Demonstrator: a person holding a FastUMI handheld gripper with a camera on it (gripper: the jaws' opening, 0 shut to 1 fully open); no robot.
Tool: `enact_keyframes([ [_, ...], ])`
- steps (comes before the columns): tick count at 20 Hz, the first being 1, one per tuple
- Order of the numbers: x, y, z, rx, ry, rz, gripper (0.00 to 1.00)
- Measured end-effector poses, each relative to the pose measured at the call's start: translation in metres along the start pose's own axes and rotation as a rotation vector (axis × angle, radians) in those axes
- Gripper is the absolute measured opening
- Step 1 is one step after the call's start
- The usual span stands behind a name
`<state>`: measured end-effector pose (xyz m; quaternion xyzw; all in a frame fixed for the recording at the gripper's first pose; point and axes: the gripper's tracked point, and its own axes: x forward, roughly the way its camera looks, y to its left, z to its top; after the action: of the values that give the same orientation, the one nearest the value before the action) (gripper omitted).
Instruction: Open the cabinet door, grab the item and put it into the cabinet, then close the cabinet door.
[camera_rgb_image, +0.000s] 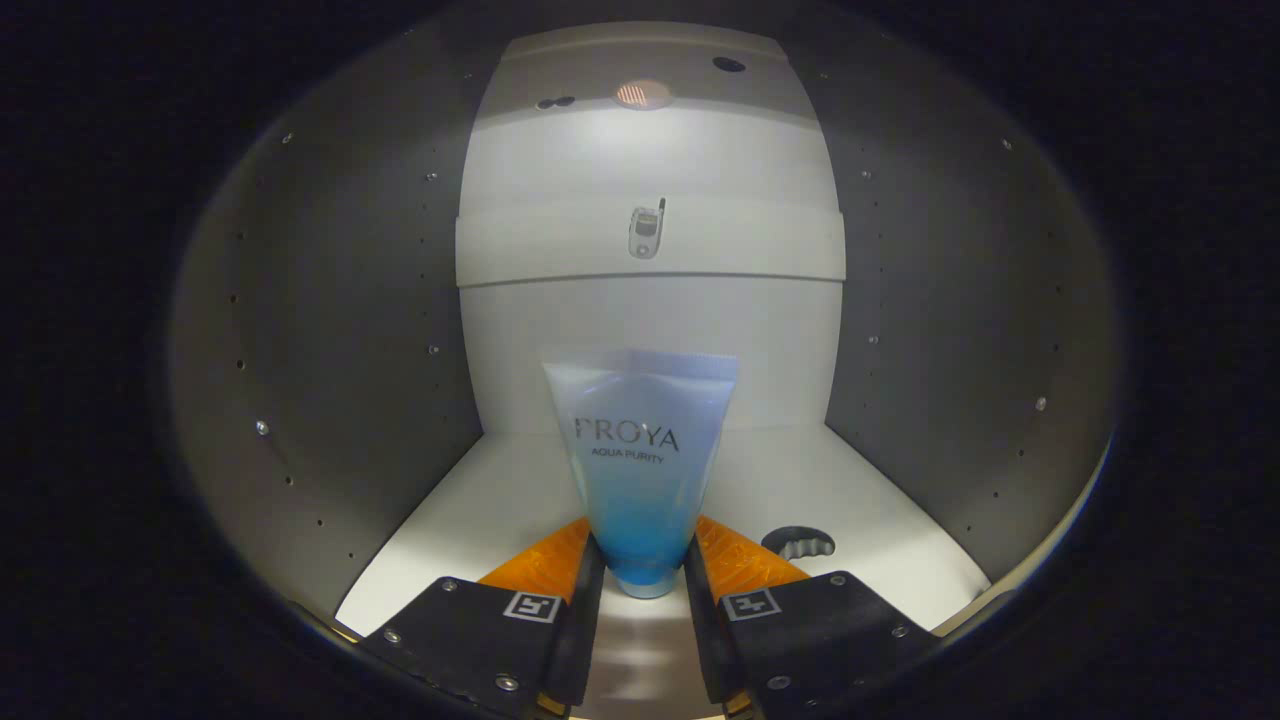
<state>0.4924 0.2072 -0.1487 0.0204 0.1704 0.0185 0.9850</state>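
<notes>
So the gripper (640, 585) is already inside the cabinet (330, 330), jaws clamped on the lower end of the tube (640, 470), which stands upright between the 2 fingers above the bottom shelf (880, 520). I'd lower it until the cap sits flat, let go slowly, then back straight out so it doesn't tip.

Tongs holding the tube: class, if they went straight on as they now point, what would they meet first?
Probably the cabinet's back wall. The tongs grip the tube above the shelf floor, with nothing seen between; depth is unclear.
</notes>
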Motion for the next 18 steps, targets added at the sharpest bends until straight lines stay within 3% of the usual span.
enact_keyframes([
  [8,0.000,-0.003,-0.001,-0.007,-0.023,-0.016,0.47],
  [13,-0.003,-0.001,0.002,0.051,-0.028,-0.001,0.75],
  [18,-0.033,0.001,0.027,0.028,-0.114,-0.008,0.90],
])
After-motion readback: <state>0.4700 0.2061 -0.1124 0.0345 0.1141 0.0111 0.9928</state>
